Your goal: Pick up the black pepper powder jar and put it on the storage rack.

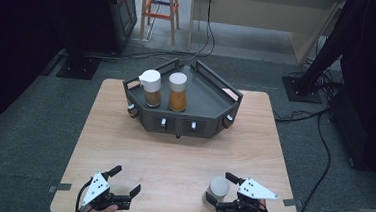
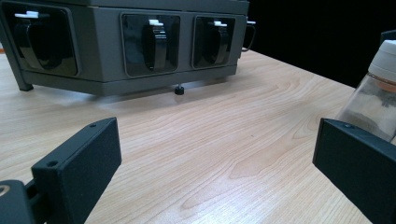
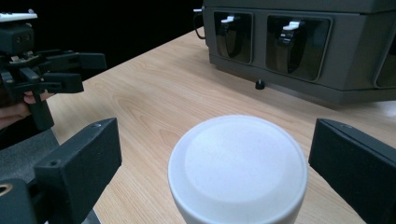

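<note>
Orange stepladder, seemingly upright, and floor cables beyond the table.

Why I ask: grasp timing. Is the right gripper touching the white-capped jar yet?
Apart. The right gripper view shows the right gripper open, with bare table visible between each jaw and the jar.
</note>
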A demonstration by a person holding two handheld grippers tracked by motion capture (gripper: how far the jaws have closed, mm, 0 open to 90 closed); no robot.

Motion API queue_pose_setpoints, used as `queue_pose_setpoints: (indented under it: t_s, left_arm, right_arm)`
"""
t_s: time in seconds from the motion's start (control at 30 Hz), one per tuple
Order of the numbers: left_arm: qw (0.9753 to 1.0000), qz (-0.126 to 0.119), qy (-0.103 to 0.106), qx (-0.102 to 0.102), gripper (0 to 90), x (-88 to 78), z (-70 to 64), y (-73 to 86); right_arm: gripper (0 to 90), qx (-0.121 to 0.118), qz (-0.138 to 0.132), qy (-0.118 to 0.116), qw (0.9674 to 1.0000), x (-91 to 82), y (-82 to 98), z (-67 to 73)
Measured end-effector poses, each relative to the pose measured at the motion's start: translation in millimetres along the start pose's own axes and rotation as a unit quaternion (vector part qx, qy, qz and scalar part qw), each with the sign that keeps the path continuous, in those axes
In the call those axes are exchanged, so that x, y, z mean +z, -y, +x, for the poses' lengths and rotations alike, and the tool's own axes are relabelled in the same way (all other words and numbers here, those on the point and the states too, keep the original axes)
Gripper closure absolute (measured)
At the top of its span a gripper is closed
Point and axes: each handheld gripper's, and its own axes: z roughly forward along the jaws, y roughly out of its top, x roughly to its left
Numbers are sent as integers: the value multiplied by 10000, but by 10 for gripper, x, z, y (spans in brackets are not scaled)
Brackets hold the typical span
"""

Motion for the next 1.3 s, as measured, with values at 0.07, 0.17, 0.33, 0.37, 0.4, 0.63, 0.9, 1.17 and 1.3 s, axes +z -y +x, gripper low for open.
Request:
queue_pose_setpoints:
  t_s: [0.07,0.17,0.33,0.37,0.4,0.63,0.9,1.17,1.3]
  left_arm:
    - [10000,-1,2,3,9,-1,0,-1]
    - [10000,-5,1,5,9,-2,0,-1]
    - [10000,1,4,11,9,-1,0,-2]
    - [10000,2,4,7,9,-1,0,-2]
    - [10000,5,4,10,9,-1,0,-2]
    - [10000,-1,1,15,9,-2,-3,-4]
    - [10000,-9,0,14,9,-3,-3,-3]
    - [10000,-10,1,9,9,-2,-5,-3]
    - [10000,5,0,15,9,-2,-3,-5]
  right_arm:
    - [23,30,17,-11,10000,8,19,0]
    - [23,24,70,2,10000,27,46,5]
    - [23,-75,133,61,9999,43,89,30]
    - [23,-84,137,75,9998,47,98,37]
    - [24,-90,157,82,9998,48,104,41]
    - [59,-174,215,135,9995,79,157,58]
    - [191,-252,294,224,9990,120,207,74]
    - [327,-353,304,402,9981,128,241,91]
    - [342,-541,290,462,9970,121,250,125]
